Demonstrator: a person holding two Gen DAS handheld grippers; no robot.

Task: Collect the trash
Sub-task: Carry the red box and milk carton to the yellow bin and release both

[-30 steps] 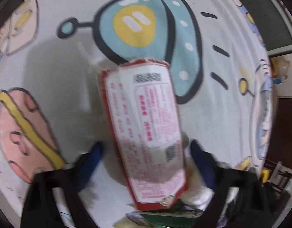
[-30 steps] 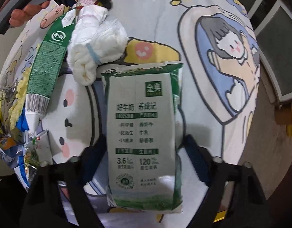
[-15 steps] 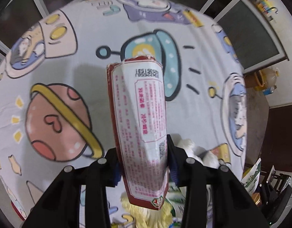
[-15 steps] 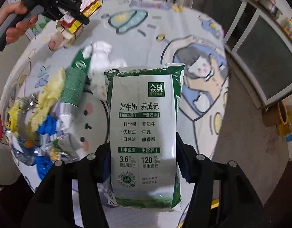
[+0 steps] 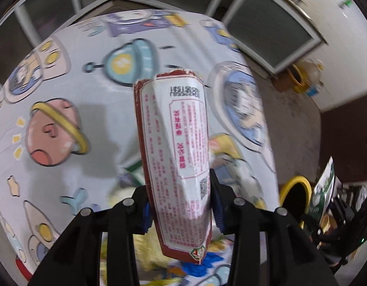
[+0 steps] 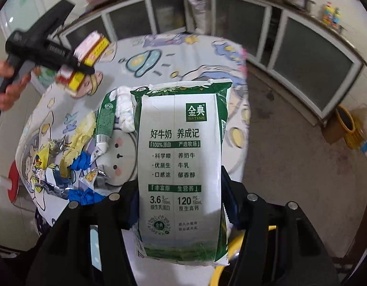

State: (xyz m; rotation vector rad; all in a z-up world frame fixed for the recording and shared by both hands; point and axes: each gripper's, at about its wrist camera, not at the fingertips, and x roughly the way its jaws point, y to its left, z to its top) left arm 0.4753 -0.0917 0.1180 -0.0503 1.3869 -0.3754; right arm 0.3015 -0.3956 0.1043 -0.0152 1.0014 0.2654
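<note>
Above the table (image 6: 174, 47), the yellow-rimmed bin (image 5: 295, 193) lies at 3 o'clock from the left hand-held gripper (image 5: 181, 205) and directly under the right hand-held gripper (image 6: 181, 205), which appears nearer. The right is clamped on a green milk carton (image 6: 181, 166), long axis toward 12 o'clock; the left is clamped on a red-edged packet (image 5: 176, 157), likewise.

light: dim indoor, overhead | blur: motion smear, left view | edges: fisheye bend, dark corners
</note>
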